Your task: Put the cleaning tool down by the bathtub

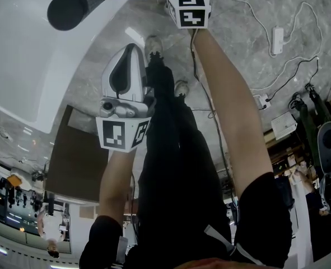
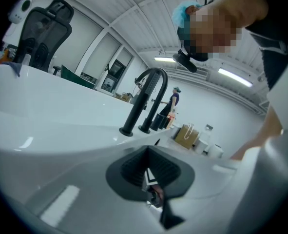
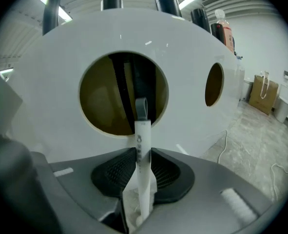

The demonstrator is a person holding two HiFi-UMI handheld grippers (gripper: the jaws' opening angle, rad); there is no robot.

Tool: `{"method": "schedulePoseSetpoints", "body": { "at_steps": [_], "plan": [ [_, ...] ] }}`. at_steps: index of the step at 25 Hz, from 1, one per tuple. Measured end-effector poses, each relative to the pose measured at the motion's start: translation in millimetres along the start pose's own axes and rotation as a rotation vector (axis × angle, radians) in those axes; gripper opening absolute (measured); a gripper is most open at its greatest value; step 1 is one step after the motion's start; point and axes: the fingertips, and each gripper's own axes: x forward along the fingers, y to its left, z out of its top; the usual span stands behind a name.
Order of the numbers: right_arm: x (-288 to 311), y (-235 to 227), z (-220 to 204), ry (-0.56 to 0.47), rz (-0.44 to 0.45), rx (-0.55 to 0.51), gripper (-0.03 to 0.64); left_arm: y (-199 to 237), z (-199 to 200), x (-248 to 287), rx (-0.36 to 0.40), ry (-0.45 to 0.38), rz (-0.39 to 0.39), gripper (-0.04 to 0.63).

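Right gripper view: cleaning tool (image 3: 143, 140) held beside the bathtub (image 3: 51, 82)

The right gripper (image 3: 143, 174) is clamped on the tool's white handle, which stands upright just in front of the bathtub's outer wall and its round opening. The left gripper (image 2: 151, 179) is closed on nothing, facing the black faucet (image 2: 146, 101). The set-down seems due: judging by this, the next move is lowering the tool to the floor (image 3: 260, 145), then loosening the grip.

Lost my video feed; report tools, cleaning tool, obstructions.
Left tool shut, empty. Right tool shut on cleaning tool handle, not yet down. Bathtub wall close ahead.
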Motion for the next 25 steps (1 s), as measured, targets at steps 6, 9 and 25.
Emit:
{"method": "schedulePoseSetpoints", "body": {
  "at_steps": [6,9,25],
  "plan": [
    [-6,-3,-23,0.044,-0.007,0.019,0.129,1,4,-1,0.001,-0.006,-0.006,0.008],
    [-9,1,-29,0.049,-0.001,0.017,0.135,3,2,-3,-0.001,-0.004,-0.001,0.006],
    [-53,2,-30,0.046,-0.013,0.035,0.140,-15,17,-15,0.008,-0.035,-0.018,0.008]
  ]
}}
